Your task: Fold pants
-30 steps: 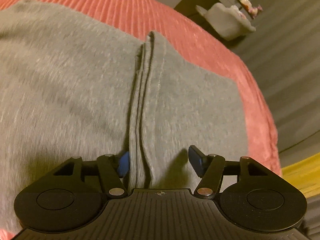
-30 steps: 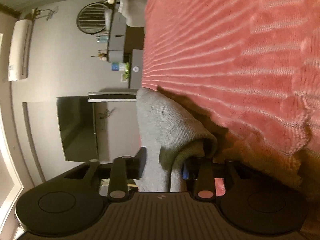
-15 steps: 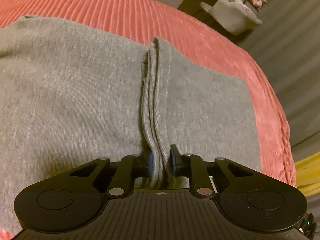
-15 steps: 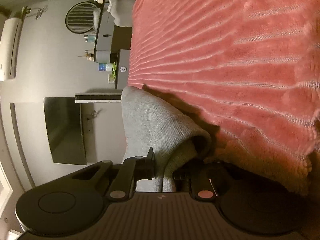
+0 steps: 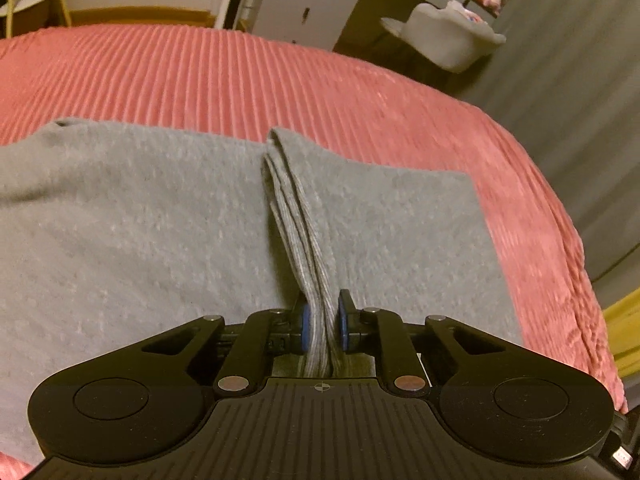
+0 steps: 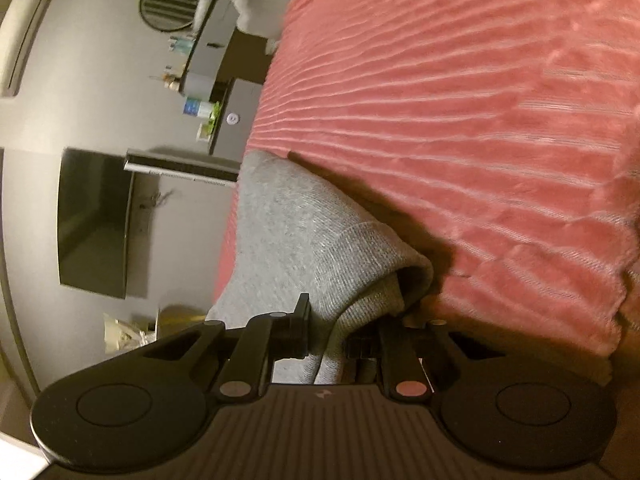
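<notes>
Grey knit pants (image 5: pixel 152 232) lie spread on a red ribbed bedspread (image 5: pixel 248 76). My left gripper (image 5: pixel 323 322) is shut on a raised ridge of stacked pant layers that runs away from me to the far edge. In the right wrist view, tilted sideways, my right gripper (image 6: pixel 328 336) is shut on a ribbed hem end of the pants (image 6: pixel 304 240), lifted off the bedspread (image 6: pixel 460 120). Cloth drapes over the right finger and hides it.
A white cabinet (image 5: pixel 304 4) and a white cushioned seat (image 5: pixel 444 40) stand beyond the bed's far edge. A dark TV screen (image 6: pixel 94 224) and cluttered shelves (image 6: pixel 200 76) are on the wall. The bed's right edge drops to a yellow object (image 5: pixel 624 320).
My left gripper closed from open onto the ridge of pant layers and lifted it slightly. My right gripper tightened on the hem and the view has swung, showing more of the wall.
</notes>
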The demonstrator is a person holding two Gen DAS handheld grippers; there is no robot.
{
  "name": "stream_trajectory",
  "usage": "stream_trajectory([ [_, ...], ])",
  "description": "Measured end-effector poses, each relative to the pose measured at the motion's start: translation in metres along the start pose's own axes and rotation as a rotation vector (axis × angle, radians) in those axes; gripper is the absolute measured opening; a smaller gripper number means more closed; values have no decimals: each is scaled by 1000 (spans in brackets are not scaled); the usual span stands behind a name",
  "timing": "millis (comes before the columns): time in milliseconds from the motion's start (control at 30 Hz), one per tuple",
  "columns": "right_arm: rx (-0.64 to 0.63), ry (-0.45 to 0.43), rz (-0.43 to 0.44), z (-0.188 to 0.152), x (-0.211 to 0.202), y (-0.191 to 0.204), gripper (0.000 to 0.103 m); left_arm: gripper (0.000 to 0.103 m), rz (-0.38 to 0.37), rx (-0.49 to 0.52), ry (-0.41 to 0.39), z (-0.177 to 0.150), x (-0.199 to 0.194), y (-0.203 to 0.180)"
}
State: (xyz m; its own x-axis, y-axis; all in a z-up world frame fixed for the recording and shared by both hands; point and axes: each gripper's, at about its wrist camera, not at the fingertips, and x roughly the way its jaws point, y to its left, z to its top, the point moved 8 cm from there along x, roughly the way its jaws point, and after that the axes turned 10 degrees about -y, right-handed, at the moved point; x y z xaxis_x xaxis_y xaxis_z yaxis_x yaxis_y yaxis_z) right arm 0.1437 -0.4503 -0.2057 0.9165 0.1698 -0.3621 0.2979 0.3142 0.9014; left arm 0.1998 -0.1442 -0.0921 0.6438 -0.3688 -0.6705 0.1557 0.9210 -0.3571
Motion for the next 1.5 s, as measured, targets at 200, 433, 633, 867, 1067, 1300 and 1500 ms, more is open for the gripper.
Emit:
stream_trajectory([
  [200,-28,18,-13,-6,-1,7,14,16,8,-9,-1,0,-8,9],
  [433,-66,56,-36,-11,4,15,14,16,17,-40,5,-1,-13,27],
  [633,-99,85,-51,-19,10,20,14,16,42,-13,-16,1,-21,32],
  [867,-157,137,-39,-31,14,26,14,16,78,-10,-36,-5,-30,58],
  [1067,-90,141,-9,-24,11,20,45,17,124,-31,-37,-10,-34,83],
  [1300,142,16,-22,-1,5,-10,53,36,177,-13,-3,-25,-20,89],
  [1500,227,77,-47,-4,-1,-20,54,40,142,-81,9,-20,-14,90],
])
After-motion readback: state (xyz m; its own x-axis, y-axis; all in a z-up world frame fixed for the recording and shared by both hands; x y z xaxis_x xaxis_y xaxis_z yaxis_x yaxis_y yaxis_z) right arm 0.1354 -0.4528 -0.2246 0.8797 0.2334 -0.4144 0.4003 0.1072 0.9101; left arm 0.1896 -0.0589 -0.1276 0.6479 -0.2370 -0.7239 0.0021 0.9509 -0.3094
